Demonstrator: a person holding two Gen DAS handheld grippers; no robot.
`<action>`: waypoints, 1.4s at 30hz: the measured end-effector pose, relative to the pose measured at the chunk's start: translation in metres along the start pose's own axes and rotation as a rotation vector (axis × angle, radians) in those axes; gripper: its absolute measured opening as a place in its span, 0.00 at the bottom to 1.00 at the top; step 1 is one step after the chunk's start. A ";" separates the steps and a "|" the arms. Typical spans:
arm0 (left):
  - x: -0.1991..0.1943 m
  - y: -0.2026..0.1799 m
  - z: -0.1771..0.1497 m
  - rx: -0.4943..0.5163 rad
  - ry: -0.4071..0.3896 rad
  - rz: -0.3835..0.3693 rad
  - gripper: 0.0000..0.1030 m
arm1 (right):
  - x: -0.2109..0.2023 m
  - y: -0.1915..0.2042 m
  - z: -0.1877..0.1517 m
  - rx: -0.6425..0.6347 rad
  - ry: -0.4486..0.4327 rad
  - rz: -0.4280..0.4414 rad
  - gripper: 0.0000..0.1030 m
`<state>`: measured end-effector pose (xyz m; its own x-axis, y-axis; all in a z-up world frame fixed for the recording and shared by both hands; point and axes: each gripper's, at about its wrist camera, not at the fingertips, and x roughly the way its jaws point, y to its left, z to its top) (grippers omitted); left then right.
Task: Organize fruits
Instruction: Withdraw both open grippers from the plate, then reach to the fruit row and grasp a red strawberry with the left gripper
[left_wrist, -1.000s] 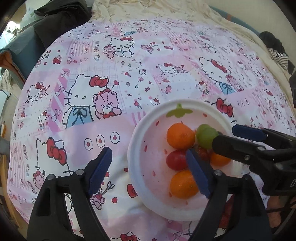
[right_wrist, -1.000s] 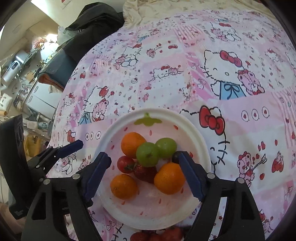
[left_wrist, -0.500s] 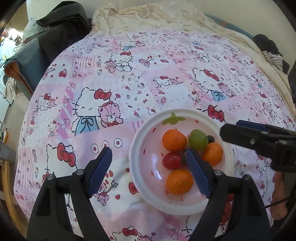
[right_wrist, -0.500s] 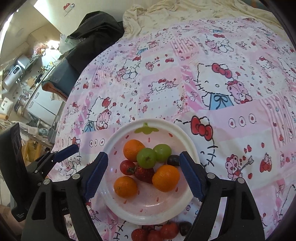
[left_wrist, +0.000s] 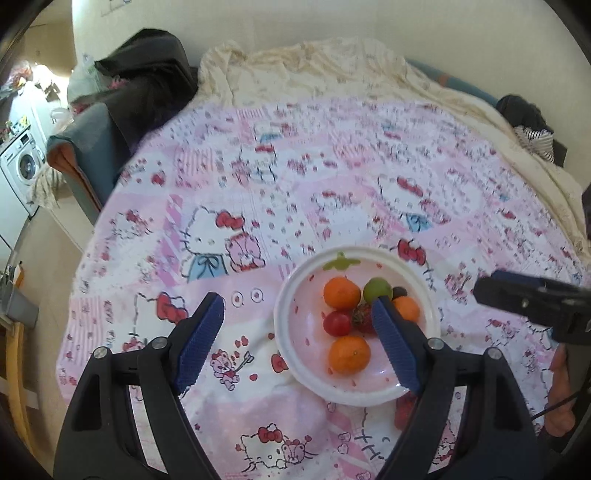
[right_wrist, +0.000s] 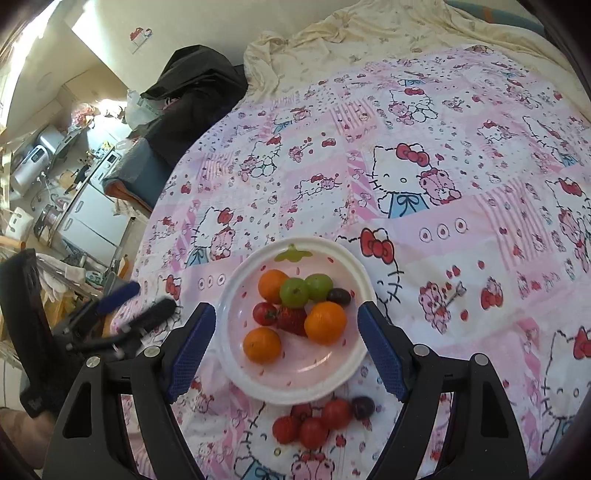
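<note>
Both my grippers are empty right now. The left gripper (left_wrist: 295, 339) and the right gripper (right_wrist: 286, 347) have their jaws spread wide above the bed. The plate (right_wrist: 236, 295) sits on the pink blanket (right_wrist: 443, 147) with three oranges, two green grapes (right_wrist: 294, 292), a cherry tomato, a strawberry (right_wrist: 291, 320) and a dark grape piled in it. A loose bunch of small red fruit (right_wrist: 314, 421) lies just off the plate's near rim; tomatoes and strawberries, I think, but the fisheye smears them. All light stuff. The strawberry is soft, so I'd pinch its sides gently. Grapes are slick and roll, so I'd grab across the middle.
</note>
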<state>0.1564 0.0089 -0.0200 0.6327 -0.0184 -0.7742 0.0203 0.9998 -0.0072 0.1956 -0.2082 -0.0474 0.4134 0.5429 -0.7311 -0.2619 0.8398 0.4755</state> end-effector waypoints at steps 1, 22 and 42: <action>-0.006 0.002 -0.001 -0.011 -0.007 -0.004 0.77 | -0.004 0.000 -0.002 0.001 -0.004 -0.003 0.79; 0.001 -0.023 -0.078 -0.034 0.206 -0.110 0.77 | -0.048 -0.056 -0.061 0.270 0.012 -0.089 0.81; 0.058 -0.076 -0.109 0.104 0.308 -0.130 0.70 | -0.037 -0.064 -0.058 0.273 0.046 -0.096 0.81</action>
<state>0.1072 -0.0669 -0.1331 0.3567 -0.1252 -0.9258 0.1744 0.9825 -0.0656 0.1461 -0.2814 -0.0793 0.3836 0.4658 -0.7975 0.0237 0.8583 0.5127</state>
